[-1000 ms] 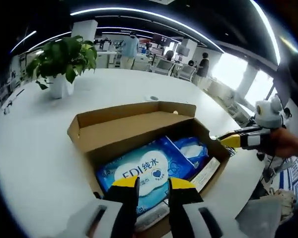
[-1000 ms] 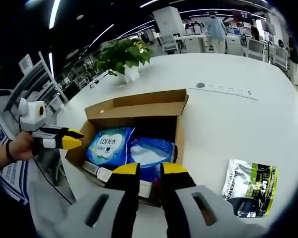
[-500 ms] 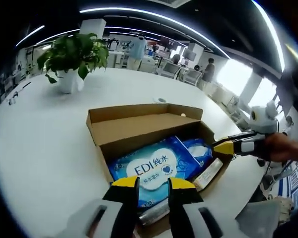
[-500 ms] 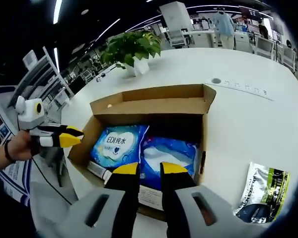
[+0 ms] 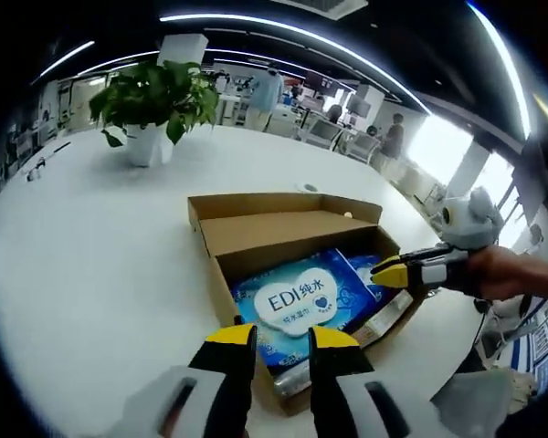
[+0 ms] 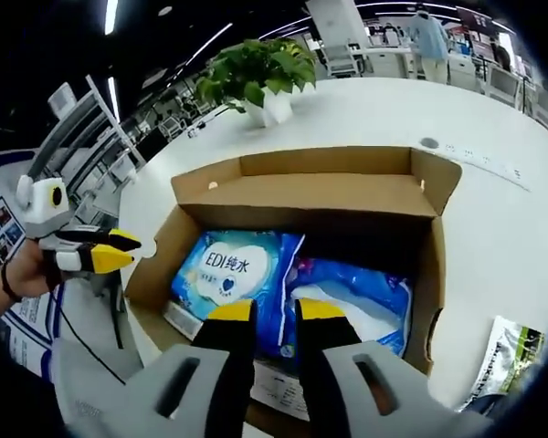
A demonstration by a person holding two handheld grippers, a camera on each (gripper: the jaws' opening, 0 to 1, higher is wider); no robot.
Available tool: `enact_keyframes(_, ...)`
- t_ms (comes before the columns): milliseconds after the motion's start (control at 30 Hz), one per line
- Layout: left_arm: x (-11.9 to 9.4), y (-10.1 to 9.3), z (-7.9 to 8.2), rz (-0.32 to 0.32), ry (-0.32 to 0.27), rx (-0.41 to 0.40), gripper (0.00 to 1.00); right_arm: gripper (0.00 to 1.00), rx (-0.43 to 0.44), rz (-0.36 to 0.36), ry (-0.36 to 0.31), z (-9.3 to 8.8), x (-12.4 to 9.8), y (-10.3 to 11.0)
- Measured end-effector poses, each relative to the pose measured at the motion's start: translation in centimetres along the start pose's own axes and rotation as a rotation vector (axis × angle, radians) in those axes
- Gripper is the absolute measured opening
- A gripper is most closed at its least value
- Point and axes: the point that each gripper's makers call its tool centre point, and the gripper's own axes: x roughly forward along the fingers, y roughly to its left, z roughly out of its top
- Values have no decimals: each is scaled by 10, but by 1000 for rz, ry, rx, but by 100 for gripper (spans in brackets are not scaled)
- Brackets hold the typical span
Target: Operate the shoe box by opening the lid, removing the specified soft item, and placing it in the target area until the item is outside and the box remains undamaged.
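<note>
The cardboard shoe box [image 5: 221,274] stands open on the white table, its lid flap [image 5: 283,208] folded back. Inside lies a blue EDI wipes pack [image 5: 297,301] [image 6: 233,269] beside a second blue and white soft pack [image 6: 356,297]. My left gripper [image 5: 281,339] hovers at the box's near corner, narrowly open, with nothing between its fingers. It also appears beside the box's left wall as the left gripper [image 6: 110,250], held by a hand. My right gripper [image 6: 276,315] hangs narrowly open over the packs. The right gripper [image 5: 395,270] reaches in over the box's right wall.
A potted plant [image 5: 155,100] [image 6: 265,78] stands on the far side of the table. A silver and green pouch [image 6: 507,360] lies on the table right of the box. A flat white carton [image 5: 384,319] lies along the box's inner edge. People stand far behind.
The right gripper has moved in from beside the box to over its inside, closer to the packs. The left gripper view has drawn back and swung left; the box stays put.
</note>
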Motion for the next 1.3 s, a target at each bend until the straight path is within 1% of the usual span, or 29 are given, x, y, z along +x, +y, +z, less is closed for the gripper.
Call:
enact_keyframes(367, -14, 11, -3, 34, -18, -32, 22, 15, -30, 15, 33, 3, 20, 6)
enact_keyframes(567, -18, 16, -7, 45, -18, -51, 22, 15, -42, 21, 51, 2, 30, 7)
enact_keyframes(767, -20, 23, -7, 50, -17, -52, 22, 12, -33, 13, 59, 2, 41, 7)
enact_keyframes(833, -23, 23, -7, 51, -20, -54, 22, 13, -37, 14, 63, 1, 45, 8)
enact_keyframes(900, -25, 24, -6, 54, -24, -53, 22, 12, -39, 6, 73, -1, 48, 7)
enact_keyframes(1033, -31, 21, -6, 58, -29, -53, 22, 10, -34, -5, 76, -2, 48, 8)
enact_keyframes(1133, -30, 24, -7, 58, -28, -55, 22, 9, -39, -8, 81, -3, 45, 10)
enact_keyframes(1167, -30, 23, -7, 57, -27, -54, 22, 7, -42, -9, 81, -3, 45, 10)
enact_keyframes(1200, -30, 23, -7, 56, -26, -53, 22, 2, -50, -20, 82, -3, 44, 9)
enact_keyframes(1233, -29, 21, -7, 53, -24, -50, 22, 2, -63, -44, 86, -3, 42, 4)
enact_keyframes(1300, -26, 21, -5, 48, -25, -48, 22, 1, -29, -29, 84, -4, 41, 7)
